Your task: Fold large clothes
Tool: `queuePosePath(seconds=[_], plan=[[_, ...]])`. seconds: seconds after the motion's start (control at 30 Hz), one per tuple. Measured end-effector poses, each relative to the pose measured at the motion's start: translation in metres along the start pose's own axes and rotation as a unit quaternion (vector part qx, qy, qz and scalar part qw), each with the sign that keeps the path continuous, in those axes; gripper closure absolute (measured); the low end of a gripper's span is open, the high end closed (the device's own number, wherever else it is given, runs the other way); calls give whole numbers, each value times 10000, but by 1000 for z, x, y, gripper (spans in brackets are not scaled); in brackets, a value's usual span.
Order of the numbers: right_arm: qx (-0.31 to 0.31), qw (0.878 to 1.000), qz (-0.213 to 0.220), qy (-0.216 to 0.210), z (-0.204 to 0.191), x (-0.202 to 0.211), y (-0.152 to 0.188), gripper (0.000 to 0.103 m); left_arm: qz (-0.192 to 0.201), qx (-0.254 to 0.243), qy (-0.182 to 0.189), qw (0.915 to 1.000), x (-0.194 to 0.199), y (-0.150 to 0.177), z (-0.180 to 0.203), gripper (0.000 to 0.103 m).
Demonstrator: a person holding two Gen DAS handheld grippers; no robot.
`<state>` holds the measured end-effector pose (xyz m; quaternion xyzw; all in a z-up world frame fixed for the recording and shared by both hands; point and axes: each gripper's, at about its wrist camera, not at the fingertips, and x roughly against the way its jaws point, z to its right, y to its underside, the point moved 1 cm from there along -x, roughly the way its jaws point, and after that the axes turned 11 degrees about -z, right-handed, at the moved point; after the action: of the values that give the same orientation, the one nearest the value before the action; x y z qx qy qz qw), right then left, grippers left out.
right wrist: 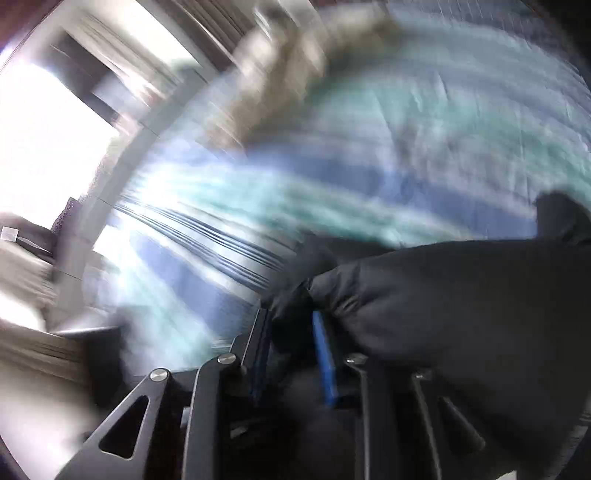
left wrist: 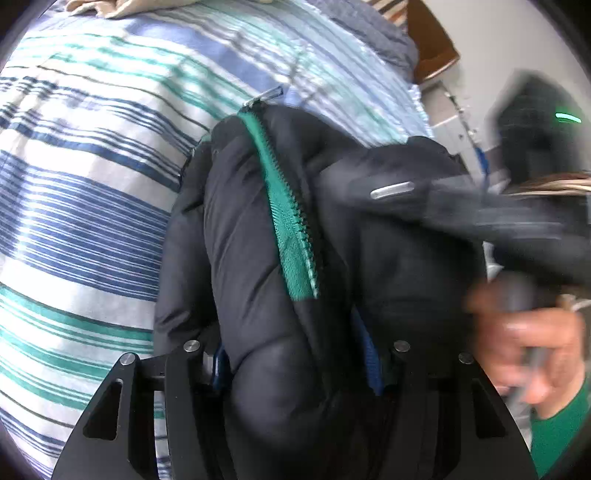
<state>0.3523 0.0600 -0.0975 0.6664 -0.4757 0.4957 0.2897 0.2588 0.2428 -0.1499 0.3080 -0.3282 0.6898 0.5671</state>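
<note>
Striped bedspread (left wrist: 92,206), pale wall (left wrist: 491,44), bright window (right wrist: 48,147) beyond.

Bed with blue, green and white striped cover (left wrist: 92,192), black padded jacket (left wrist: 258,258) apparently resting on it, beige cloth (left wrist: 110,7) at far edge

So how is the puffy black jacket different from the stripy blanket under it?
The jacket is plain black with one green zipper; the blanket is white with blue and green stripes. The jacket is bunched up and gripped by both the left gripper and the right gripper; the blanket lies spread out, with neither gripper holding it. Both are soft fabric.
</note>
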Motion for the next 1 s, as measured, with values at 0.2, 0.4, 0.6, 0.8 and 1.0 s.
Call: queuePosePath(seconds=[0.2,0.4,0.6,0.8,1.0], plan=[[-56,9993,221,308,5,-26,0,91,-28,367,372,9986,-15,-4,-20,47],[-98,9993,263,249,16,-23,-4,92,-66,243,125,9996,-14,-5,-11,47],[354,9976,580,141,-6,42,45,88,-184,105,73,9997,-12,-6,-5,47],[1174,9865,863,-748,-59,60,176,84,-222,-43,-143,9996,-12,-9,2,45],[657,9933,743,-601,-45,-18,185,90,-166,93,-99,9998,-14,-8,-5,45]])
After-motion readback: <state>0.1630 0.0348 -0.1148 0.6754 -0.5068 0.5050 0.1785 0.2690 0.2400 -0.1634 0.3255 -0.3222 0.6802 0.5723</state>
